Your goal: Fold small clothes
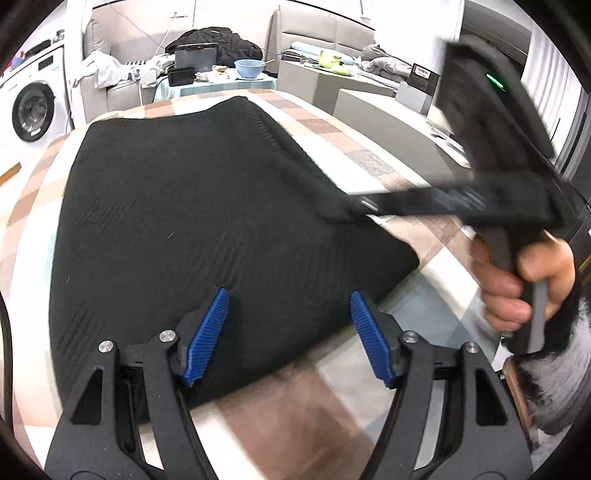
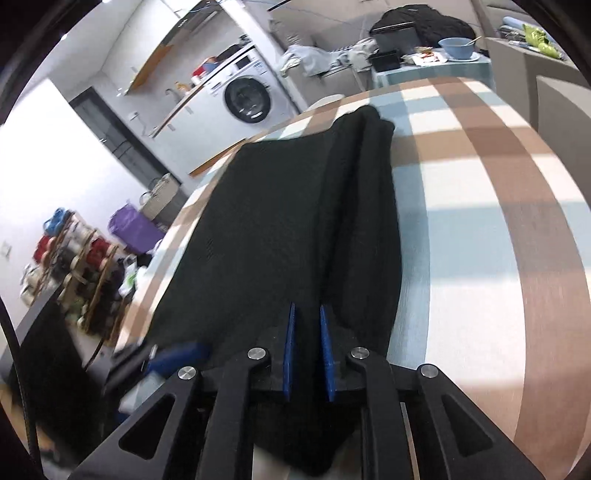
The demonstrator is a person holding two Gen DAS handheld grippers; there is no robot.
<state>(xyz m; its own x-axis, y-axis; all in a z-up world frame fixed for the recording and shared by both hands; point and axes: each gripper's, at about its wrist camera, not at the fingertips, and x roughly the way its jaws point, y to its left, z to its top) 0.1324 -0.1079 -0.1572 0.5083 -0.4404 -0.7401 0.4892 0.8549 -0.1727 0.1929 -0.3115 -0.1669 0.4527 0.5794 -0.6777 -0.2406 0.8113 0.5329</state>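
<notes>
Right tool (image 2: 307, 354) pinches the black knit garment's (image 1: 207, 206) edge; left tool (image 1: 289, 334) hovers released above it on the checked surface (image 2: 480, 229). At 12 o'clock, a blue bowl (image 1: 250, 68) holds a utensil.

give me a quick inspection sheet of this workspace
surface: checked tablecloth, brown, white and pale blue.
job's things: black garment spread on it, right edge lifted into a fold.
clutter: nothing seen on the cloth besides the garment.
grippers: left gripper jaws open over the near hem; right gripper jaws shut on the garment edge.
cables: dark cable at the left border of the right wrist view.
surroundings: washing machine, blue bowl, sofa with clothes, yarn rack.
</notes>
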